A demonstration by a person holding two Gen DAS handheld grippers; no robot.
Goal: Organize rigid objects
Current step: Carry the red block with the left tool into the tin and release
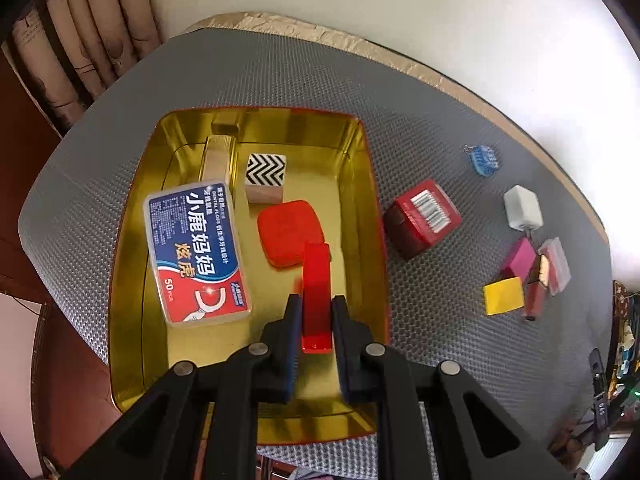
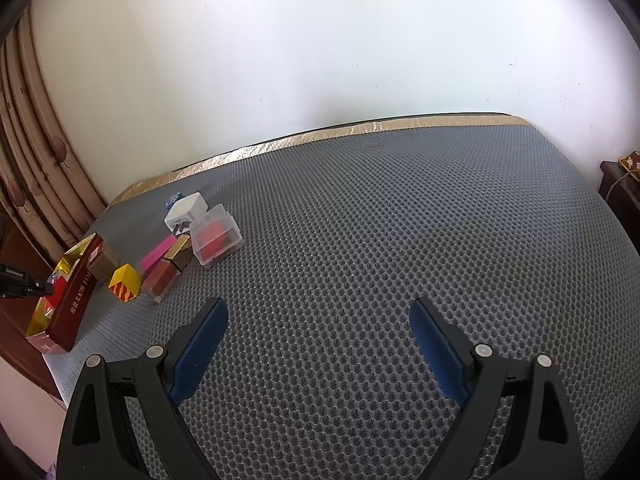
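The red bar (image 1: 317,296) is sitting clamped between the fingers of the left gripper (image 1: 316,312), standing nearly on end and hanging over the gold tray (image 1: 360,184), just in front of the red square case (image 1: 290,232). The tray is already holding a dental floss box (image 1: 196,252), a zigzag-patterned block (image 1: 265,176) and a gold box (image 1: 218,160), all lying near one another on the tray floor. Out on the grey mat (image 1: 440,120), a red barcode box (image 1: 422,218), a white cube (image 1: 522,208), a yellow block (image 1: 503,295), a pink block (image 1: 519,258) and a small blue piece (image 1: 483,159) are waiting well apart from the tray.

The right gripper (image 2: 318,344) is hovering with its fingers spread wide and holding nothing, over bare mat.

The risk here is in the release: the bar is pointing steeply down, so letting go from this tilt is likely sending it toppling onto the red square case or bouncing toward the tray wall. The slick metal floor is probably letting it skid too. Lowering it flatter into the open patch near the front would be making a clean drop likelier
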